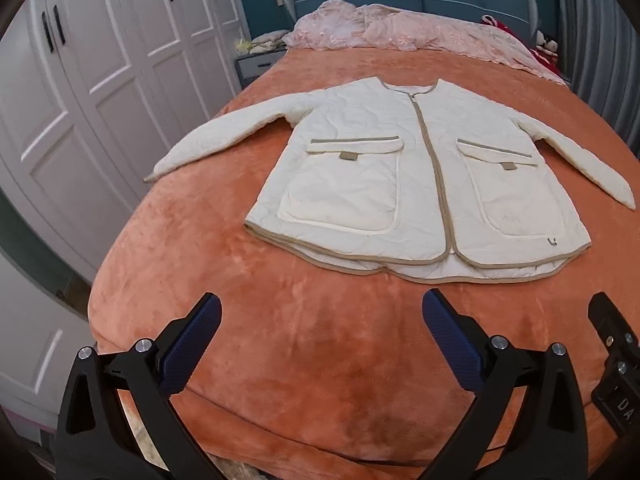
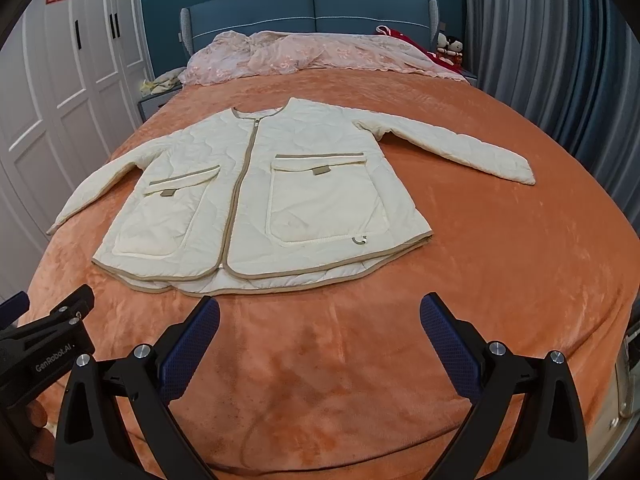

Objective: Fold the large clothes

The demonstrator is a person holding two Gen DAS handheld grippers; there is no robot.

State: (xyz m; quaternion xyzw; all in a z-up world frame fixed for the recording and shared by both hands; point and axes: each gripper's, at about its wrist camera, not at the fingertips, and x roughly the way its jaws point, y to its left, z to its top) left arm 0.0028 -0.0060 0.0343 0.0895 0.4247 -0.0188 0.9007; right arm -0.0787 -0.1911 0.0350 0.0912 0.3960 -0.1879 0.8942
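nothing is folded yet. the coat (image 1: 416, 184) lies flat in the middle of the bed (image 1: 280, 352), zipped, both sleeves out. my left claw (image 1: 320, 320) and right claw (image 2: 320, 316) are wide open, near, holding nothing.

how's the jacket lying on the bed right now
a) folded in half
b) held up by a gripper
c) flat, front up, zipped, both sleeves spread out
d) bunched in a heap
c: the jacket lies flat on the bed, zipped, sleeves out to each side; both grippers open, short of it.
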